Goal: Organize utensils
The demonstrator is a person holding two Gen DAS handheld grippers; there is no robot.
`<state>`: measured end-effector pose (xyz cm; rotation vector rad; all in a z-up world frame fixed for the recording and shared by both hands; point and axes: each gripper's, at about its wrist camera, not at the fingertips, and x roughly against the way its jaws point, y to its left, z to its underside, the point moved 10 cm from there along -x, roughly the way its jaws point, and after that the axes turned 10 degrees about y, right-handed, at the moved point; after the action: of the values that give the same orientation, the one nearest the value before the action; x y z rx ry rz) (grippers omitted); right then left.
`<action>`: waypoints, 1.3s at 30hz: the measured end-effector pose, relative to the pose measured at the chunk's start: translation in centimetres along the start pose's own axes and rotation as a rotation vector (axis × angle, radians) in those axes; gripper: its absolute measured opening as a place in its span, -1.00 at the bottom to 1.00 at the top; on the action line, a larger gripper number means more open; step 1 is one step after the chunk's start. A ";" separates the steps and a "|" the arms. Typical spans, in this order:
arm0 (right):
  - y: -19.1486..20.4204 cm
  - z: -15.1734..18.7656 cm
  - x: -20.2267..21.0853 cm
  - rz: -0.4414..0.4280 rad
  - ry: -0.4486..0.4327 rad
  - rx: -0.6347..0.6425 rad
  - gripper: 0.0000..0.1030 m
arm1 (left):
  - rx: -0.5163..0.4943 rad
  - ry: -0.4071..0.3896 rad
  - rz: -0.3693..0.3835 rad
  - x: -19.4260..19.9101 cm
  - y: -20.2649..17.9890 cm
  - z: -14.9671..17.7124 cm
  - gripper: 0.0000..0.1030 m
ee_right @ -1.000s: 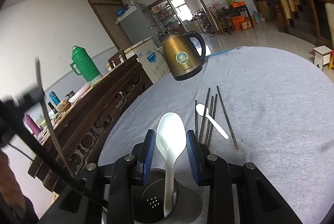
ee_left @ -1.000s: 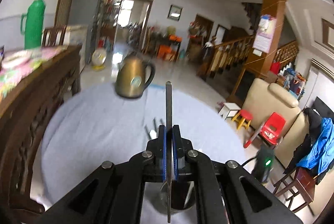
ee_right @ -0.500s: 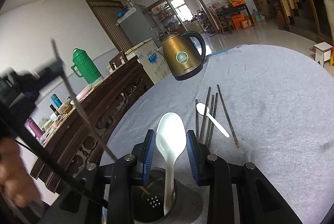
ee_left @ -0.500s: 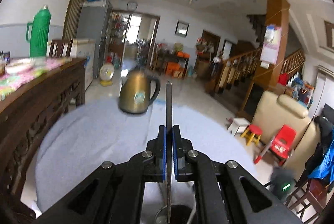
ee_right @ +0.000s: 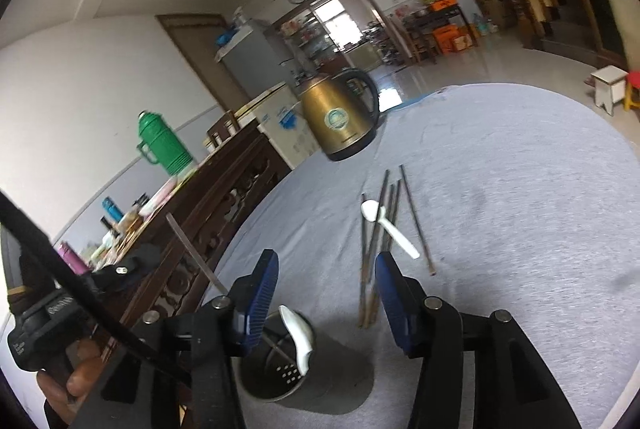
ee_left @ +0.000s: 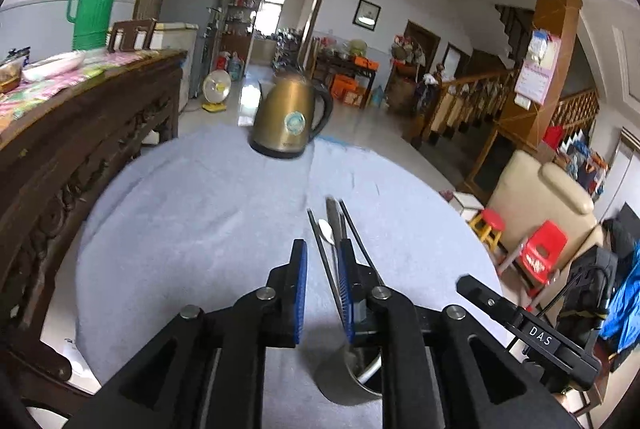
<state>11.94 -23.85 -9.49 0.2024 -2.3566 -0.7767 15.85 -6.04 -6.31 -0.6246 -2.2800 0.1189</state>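
Both sets of fingers stand over the metal holder (ee_right: 276,365), and both are opening with nothing pinched. The right gripper (ee_right: 326,303) has its blue pads spread wide; the white spoon (ee_right: 298,335) leans free inside the holder, bowl up against the rim, no pad touching it. The left gripper (ee_left: 322,295) shows a narrow gap between its pads with nothing in it; seen from the right wrist camera, one chopstick (ee_right: 196,255) slants up out of the holder toward that gripper, its lower end down in the cup, and I judge it released. What the coming pick turns on is the loose bundle beyond the holder, on the side toward the kettle (ee_right: 340,117): several chopsticks (ee_right: 384,229) lie on the grey cloth of the bench (ee_right: 520,189) with a small white spoon (ee_right: 390,225) across them. Their long axes run from the holder toward the kettle, roughly in line with the way both grippers point, so fingers reaching forward would straddle a stick across its width. In the right wrist view the bundle's near ends lie just beyond the right pad, and in the left wrist view the sticks run up from between the pads; which hand is nearer I cannot tell.
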 end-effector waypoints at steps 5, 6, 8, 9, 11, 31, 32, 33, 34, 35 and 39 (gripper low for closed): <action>-2.2 -0.9 -0.1 0.025 -0.005 -0.049 0.04 | 0.044 -0.027 -0.010 0.3 2.6 -2.0 -0.60; -2.7 -1.0 -0.3 0.031 -0.001 -0.060 0.04 | 0.055 -0.022 -0.014 0.0 3.3 -2.2 -0.60; -3.7 -1.3 -0.7 0.042 0.013 -0.076 0.04 | 0.071 -0.004 -0.025 -1.0 4.5 -2.5 -0.59; -4.2 -1.5 -1.1 0.048 0.025 -0.085 0.04 | 0.076 0.008 -0.029 -1.6 5.0 -2.5 -0.59; -4.9 -1.8 -1.9 0.055 0.046 -0.091 0.04 | 0.096 0.047 -0.034 -3.4 6.3 -2.6 -0.59; -10.6 -7.2 -13.3 0.091 0.277 -0.104 -0.12 | -0.003 0.424 0.029 -25.0 3.0 -5.6 -0.59; -11.0 -7.4 -13.6 0.093 0.277 -0.106 -0.12 | -0.019 0.436 0.036 -26.2 2.1 -6.2 -0.59; -11.4 -7.4 -13.9 0.095 0.278 -0.111 -0.12 | -0.038 0.448 0.042 -27.6 1.1 -6.8 -0.58; -11.8 -7.5 -14.2 0.096 0.281 -0.116 -0.12 | -0.051 0.460 0.050 -28.5 0.4 -7.2 -0.56; -12.2 -7.6 -14.3 0.098 0.283 -0.121 -0.12 | -0.059 0.475 0.057 -29.8 -0.5 -7.6 -0.56; -14.0 -8.0 -14.5 0.120 0.286 -0.120 -0.12 | -0.059 0.551 0.076 -34.5 -2.8 -8.0 -0.55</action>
<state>27.52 -34.36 -20.33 0.1110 -2.0270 -0.7733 40.83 -25.58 -22.37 -0.6778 -1.7336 -0.0776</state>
